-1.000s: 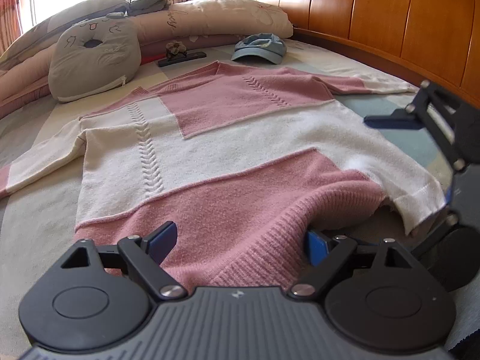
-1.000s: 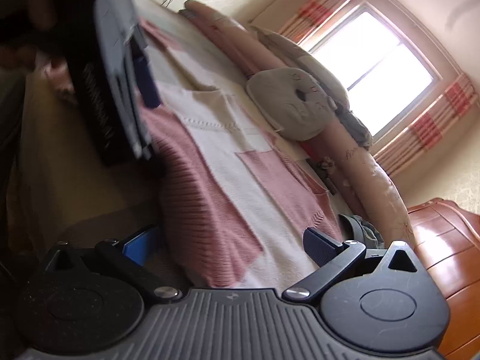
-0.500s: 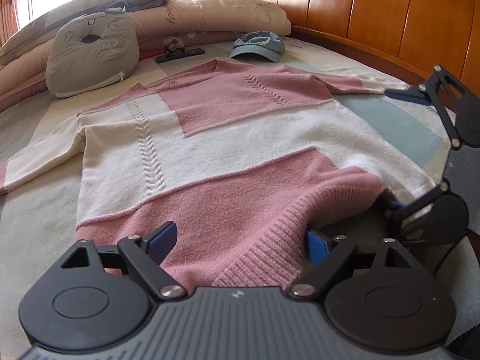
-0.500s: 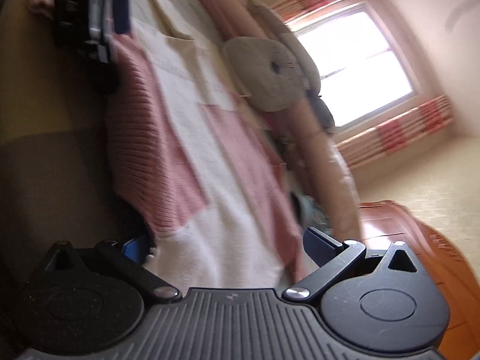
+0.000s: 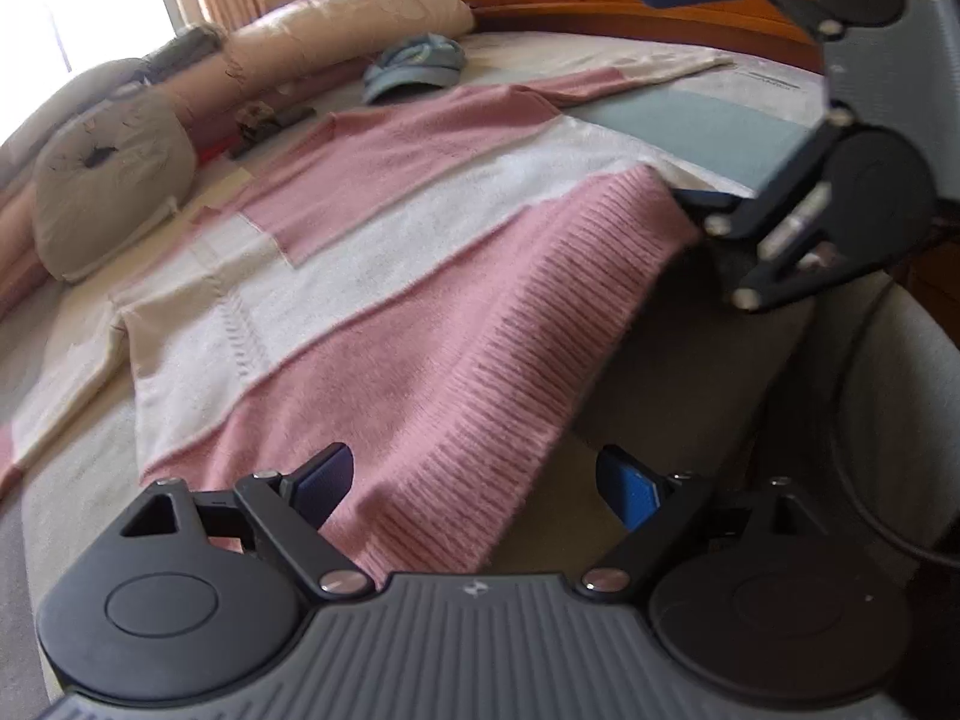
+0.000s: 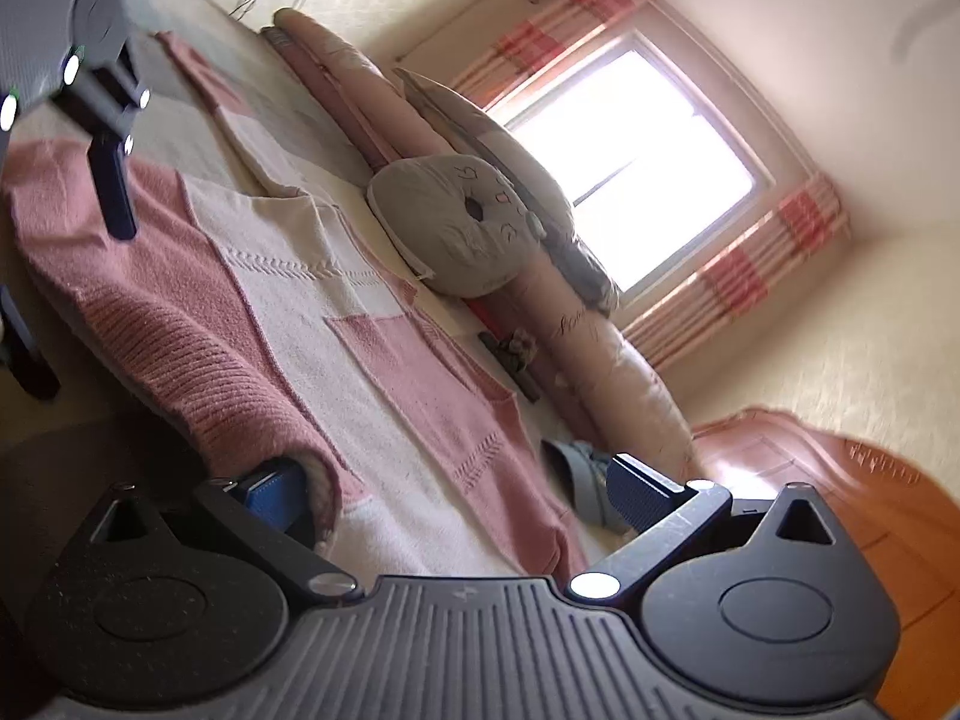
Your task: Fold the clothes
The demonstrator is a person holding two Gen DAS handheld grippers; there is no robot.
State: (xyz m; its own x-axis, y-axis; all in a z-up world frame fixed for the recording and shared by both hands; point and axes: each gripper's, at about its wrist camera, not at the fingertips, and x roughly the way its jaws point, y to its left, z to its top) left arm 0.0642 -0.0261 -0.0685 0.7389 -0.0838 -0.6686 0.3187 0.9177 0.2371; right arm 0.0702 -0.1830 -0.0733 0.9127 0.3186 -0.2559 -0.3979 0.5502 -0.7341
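The bed (image 5: pixel 72 480) is mostly covered by the sweater (image 5: pixel 372 276), spread flat except its ribbed hem, which is lifted. The left gripper (image 5: pixel 474 480) is spread wide around one hem corner, the right gripper (image 6: pixel 456 498) wide around the other. Nothing's clamped, so the hem could easily be dropped, or the fold skewed.

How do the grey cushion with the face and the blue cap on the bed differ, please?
The grey cushion is far bigger than the blue cap. The cushion is plump and props against the long pink bolster, while the cap lies low and flat on the bedspread. The cushion sits off the sweater's sleeve side; the cap sits beyond its neckline. Both rest on the bed, untouched by either gripper.
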